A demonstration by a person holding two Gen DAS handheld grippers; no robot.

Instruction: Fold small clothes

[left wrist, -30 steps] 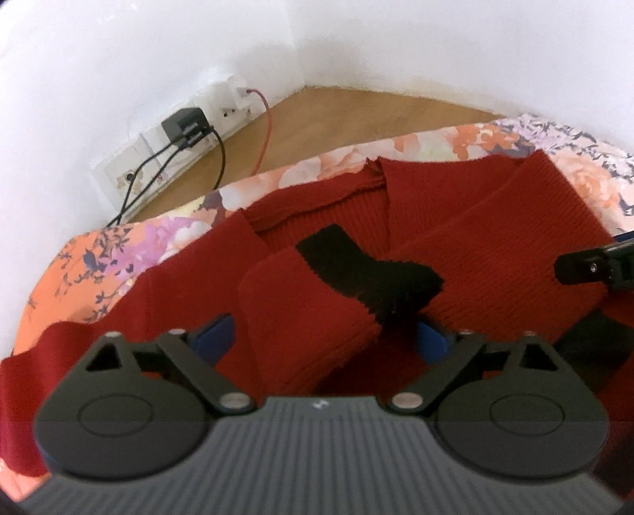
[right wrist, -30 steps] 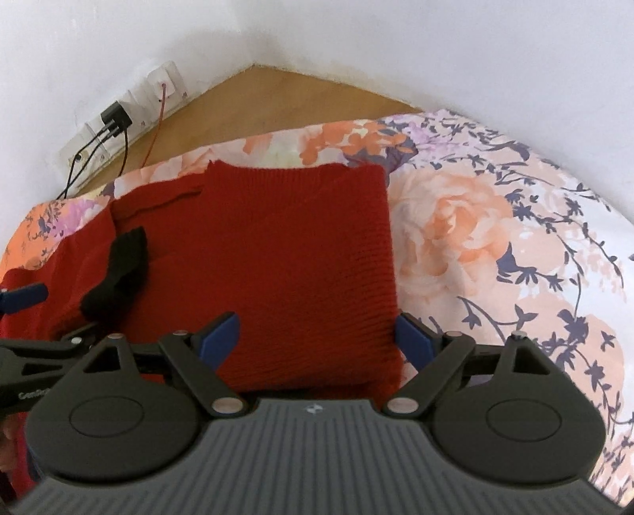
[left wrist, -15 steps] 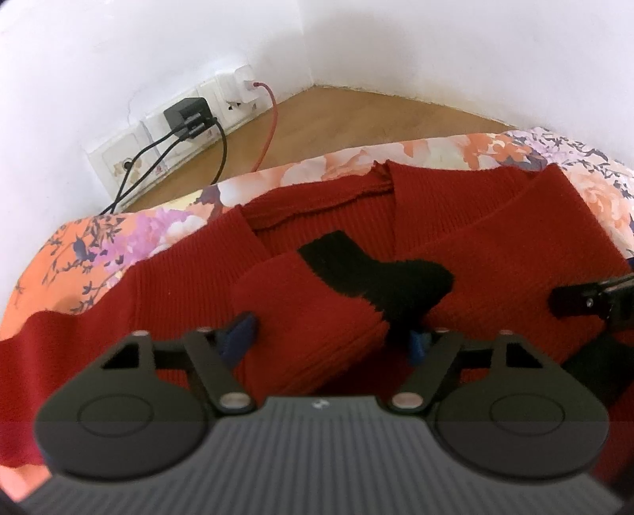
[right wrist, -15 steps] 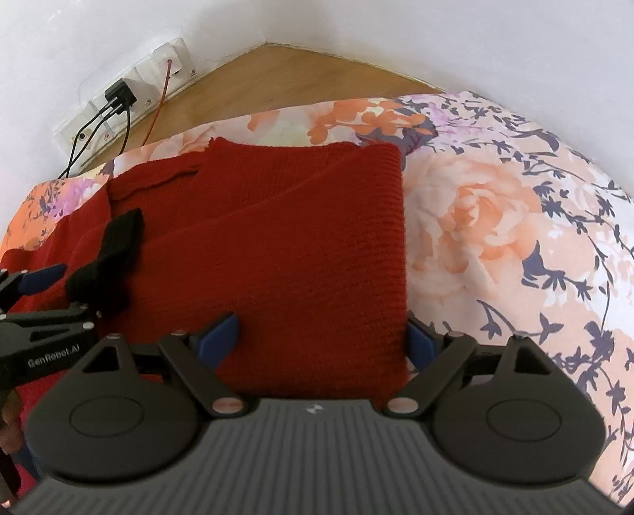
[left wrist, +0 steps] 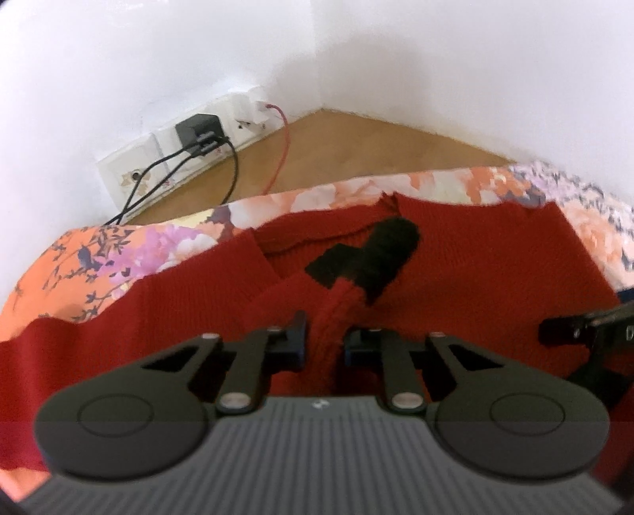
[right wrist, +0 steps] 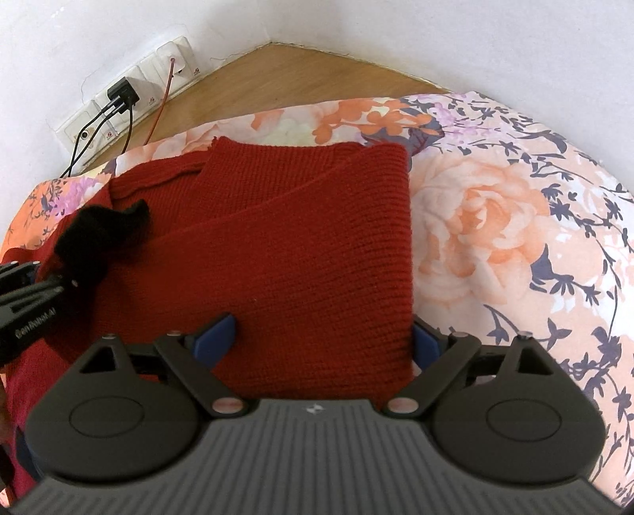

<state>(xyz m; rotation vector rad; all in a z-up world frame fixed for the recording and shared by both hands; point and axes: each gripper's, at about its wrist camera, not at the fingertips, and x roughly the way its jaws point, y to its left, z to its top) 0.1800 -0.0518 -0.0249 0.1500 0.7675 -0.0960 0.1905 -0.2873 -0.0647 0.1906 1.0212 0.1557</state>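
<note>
Two grippers are at work over one red knitted sweater (right wrist: 301, 253). Left gripper (left wrist: 324, 342): its jaws have just been closing and now pinch a bunched ridge of the sweater's red sleeve (left wrist: 333, 317) between the two blue pads (left wrist: 295, 336); the sleeve's black cuff (left wrist: 372, 253) stands up just past the fingertips, toward 12 o'clock in the left wrist view. Right gripper (right wrist: 323, 336): its jaws stand wide apart, one blue pad (right wrist: 216, 334) resting over the knit and the other (right wrist: 424, 340) just off the sweater's folded right edge, so the cloth lies between them unclamped. In the right wrist view the left gripper comes in at 9 o'clock with the black cuff beside it; in the left wrist view the right gripper's black finger shows at 3 o'clock.

One sweater only, lying partly folded, its right side doubled over in a straight edge. It lies on one floral bedsheet (right wrist: 495, 222), peach with orange roses and dark sprigs, which spreads out to 3 o'clock in the right wrist view. Beyond the bed, at 12 o'clock, is a strip of wooden floor (right wrist: 285, 75) in a corner of two white walls (right wrist: 436, 35). At 10 o'clock a row of white wall sockets (left wrist: 166, 154) carries one black charger (left wrist: 198, 126) with two black cables (left wrist: 233, 170), and one red cable (left wrist: 281, 154).
</note>
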